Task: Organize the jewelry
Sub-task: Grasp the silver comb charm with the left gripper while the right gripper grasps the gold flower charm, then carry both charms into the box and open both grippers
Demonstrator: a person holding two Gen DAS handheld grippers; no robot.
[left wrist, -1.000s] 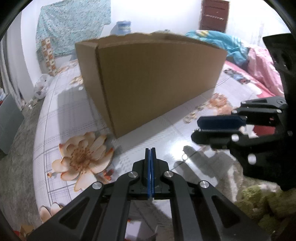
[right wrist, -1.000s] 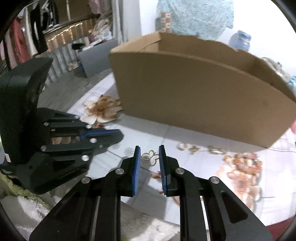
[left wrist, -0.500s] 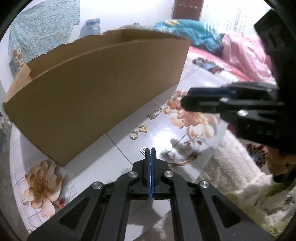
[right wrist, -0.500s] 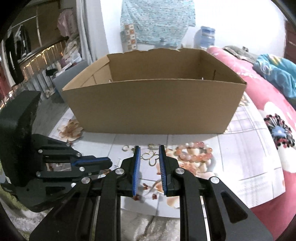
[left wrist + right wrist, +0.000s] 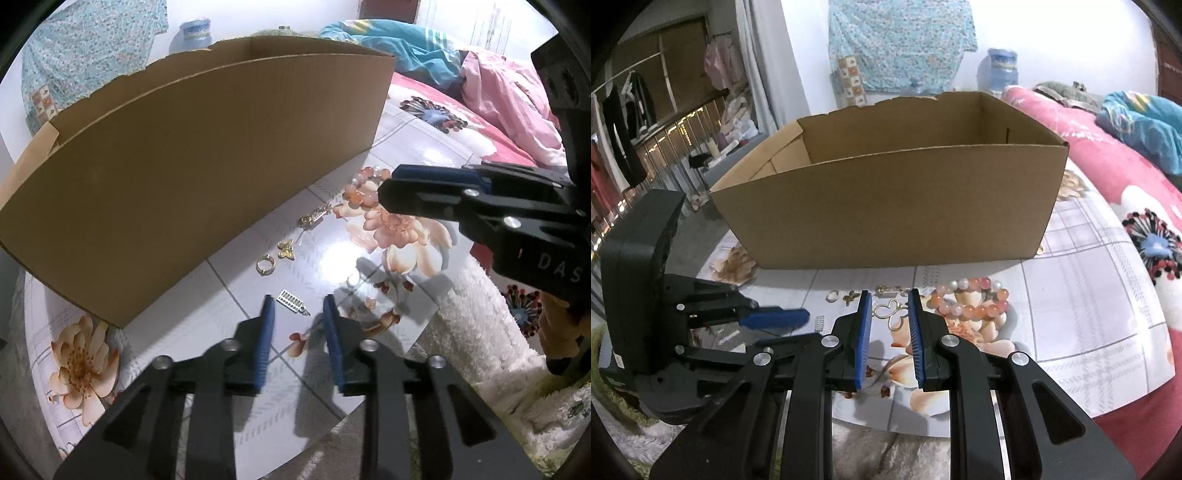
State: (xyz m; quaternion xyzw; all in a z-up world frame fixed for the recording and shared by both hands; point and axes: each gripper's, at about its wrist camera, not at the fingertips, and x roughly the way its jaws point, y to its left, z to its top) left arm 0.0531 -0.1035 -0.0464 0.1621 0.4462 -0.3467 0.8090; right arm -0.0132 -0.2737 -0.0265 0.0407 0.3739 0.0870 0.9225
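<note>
My left gripper [image 5: 297, 308] hangs low over the floral table, its jaws opening with nothing pressed between them. A small silver comb-shaped piece [image 5: 291, 301] lies on the table just off its fingertips. Beyond lie a gold ring [image 5: 265, 264], a small gold butterfly [image 5: 286, 249], a gold brooch [image 5: 314, 218] and a pink bead bracelet [image 5: 364, 188]. My right gripper [image 5: 889, 314] is shut on a gold wire butterfly [image 5: 891, 314], held above the table near the bracelet [image 5: 971, 299]. The open cardboard box [image 5: 886, 206] stands behind the jewelry. In the left wrist view the right gripper [image 5: 386, 186] shows side-on.
The box [image 5: 184, 166] fills the back of the table [image 5: 236, 295]. A white fluffy rug [image 5: 480, 332] borders the table's near edge. A pink bed [image 5: 1108, 166] with bedding lies to the right, and a clothes rail [image 5: 635, 122] stands at the left.
The left gripper's jaws, shut before, now stand apart. Both grippers swung rightward along the box front to the jewelry. The right gripper kept the wire butterfly throughout.
</note>
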